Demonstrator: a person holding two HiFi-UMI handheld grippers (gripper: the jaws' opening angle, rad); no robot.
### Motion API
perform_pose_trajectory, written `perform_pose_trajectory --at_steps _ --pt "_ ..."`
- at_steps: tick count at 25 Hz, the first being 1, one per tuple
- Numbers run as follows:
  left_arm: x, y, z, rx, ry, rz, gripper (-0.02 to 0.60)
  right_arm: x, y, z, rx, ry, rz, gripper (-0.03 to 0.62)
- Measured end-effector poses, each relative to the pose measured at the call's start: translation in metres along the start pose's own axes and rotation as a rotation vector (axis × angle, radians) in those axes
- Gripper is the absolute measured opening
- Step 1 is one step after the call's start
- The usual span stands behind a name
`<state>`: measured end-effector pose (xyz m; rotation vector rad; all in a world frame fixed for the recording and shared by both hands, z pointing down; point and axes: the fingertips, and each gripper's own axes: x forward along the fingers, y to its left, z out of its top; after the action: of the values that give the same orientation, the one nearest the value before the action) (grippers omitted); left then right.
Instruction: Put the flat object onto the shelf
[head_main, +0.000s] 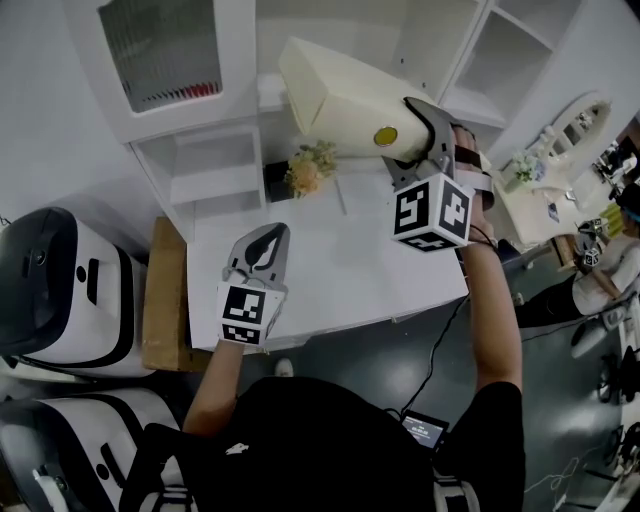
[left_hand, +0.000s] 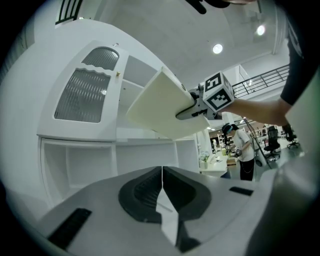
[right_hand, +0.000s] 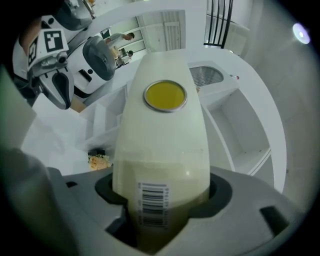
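Cream flat box (head_main: 340, 95) sits clamped at one end between the jaws of our right gripper (head_main: 425, 140), which press on its two broad faces. We hold it raised in the air, clear of the white table (head_main: 340, 270) and in front of the white shelf unit (head_main: 215, 165), tilted with its far end toward the upper compartments. A round yellow sticker (right_hand: 165, 96) shows on its narrow edge, and a barcode (right_hand: 153, 204) sits near the gripped end. Our left gripper (head_main: 272, 235) hovers low over the table, its jaws closed together with nothing between them. A small bunch of flowers (head_main: 310, 170) stands at the back of the table, below the box in the head view.
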<state>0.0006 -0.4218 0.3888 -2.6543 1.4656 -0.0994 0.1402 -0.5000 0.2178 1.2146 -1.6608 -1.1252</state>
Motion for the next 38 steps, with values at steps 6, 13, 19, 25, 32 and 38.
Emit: perform_pose_trajectory --at_steps 6,13,19,25,32,38 --pt "0.003 -0.002 -0.003 -0.005 0.001 -0.009 0.008 0.010 0.007 0.003 -0.109 0.034 0.009 0.302" --pt "0.005 -0.002 -0.003 -0.010 0.004 -0.008 0.008 0.020 0.013 0.009 -0.171 0.032 0.034 0.302" --pt "0.002 0.005 -0.004 -0.009 0.007 0.010 0.008 0.034 0.020 0.010 -0.205 0.031 0.048 0.302" --pt "0.000 0.009 -0.005 -0.007 0.009 0.022 0.008 0.050 0.032 0.011 -0.251 0.037 0.059 0.302" --pt "-0.003 0.019 -0.008 -0.011 0.014 0.042 0.008 0.066 0.041 0.010 -0.298 0.045 0.066 0.302" --pt "-0.002 0.025 -0.012 -0.016 0.021 0.055 0.008 0.080 0.045 0.008 -0.304 0.043 0.064 0.304"
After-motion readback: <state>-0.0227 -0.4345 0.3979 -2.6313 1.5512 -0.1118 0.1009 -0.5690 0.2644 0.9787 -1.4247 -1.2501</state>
